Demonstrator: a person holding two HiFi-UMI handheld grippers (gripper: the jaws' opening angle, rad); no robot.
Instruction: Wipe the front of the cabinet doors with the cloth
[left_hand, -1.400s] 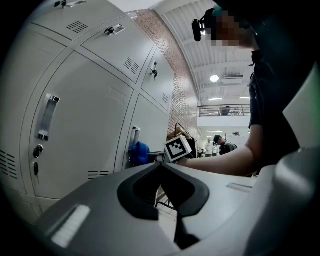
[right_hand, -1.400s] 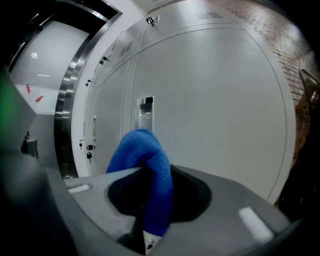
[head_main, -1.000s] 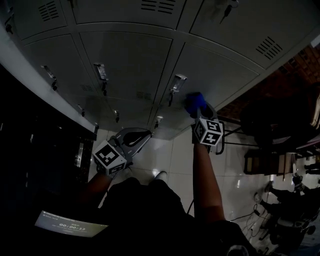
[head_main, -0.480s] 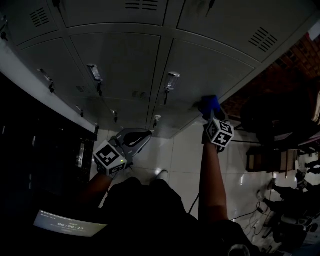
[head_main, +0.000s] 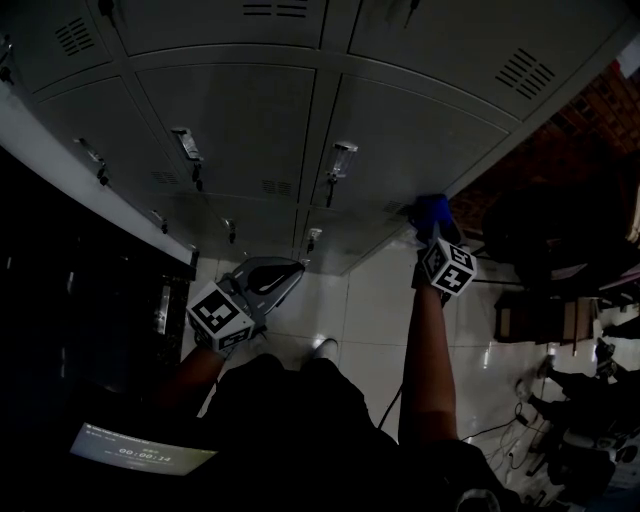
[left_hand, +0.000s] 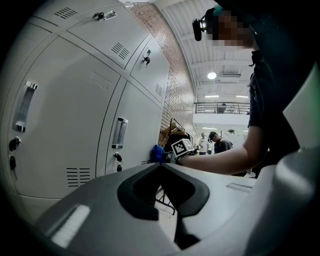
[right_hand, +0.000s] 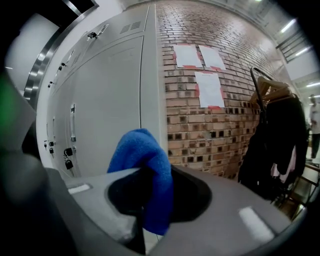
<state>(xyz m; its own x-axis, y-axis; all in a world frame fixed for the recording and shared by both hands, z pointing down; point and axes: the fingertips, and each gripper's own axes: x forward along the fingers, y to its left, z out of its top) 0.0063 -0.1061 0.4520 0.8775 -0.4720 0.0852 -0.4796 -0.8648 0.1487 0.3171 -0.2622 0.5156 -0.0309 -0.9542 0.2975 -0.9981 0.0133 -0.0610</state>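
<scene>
over the last second the right gripper (head_main: 432, 222) has carried the blue cloth (head_main: 431, 207) sideways along the cabinet door (head_main: 400, 135). it started just beside the handle (head_main: 340, 160) and has moved out to the door's far right corner, near where the cabinet ends. the stroke has slowed, with the last half second adding only a small shift. in the right gripper view the jaws are clamped on the cloth (right_hand: 145, 170), which bulges up out of them in a thick fold. the door's outer edge and the brick wall (right_hand: 210, 125) lie just beyond it. the cloth looks to be against the metal, though no view shows the contact itself clearly. the left gripper (head_main: 262, 283) has not moved. it hangs low in front of the person, well apart from the doors, and its own view shows the jaws brought together with nothing between them. so this pass has likely run out of door on the right. the next stroke would probably need to turn back leftward at another height or shift to a neighbouring door. the doors to the left and above are probably still to be wiped.
</scene>
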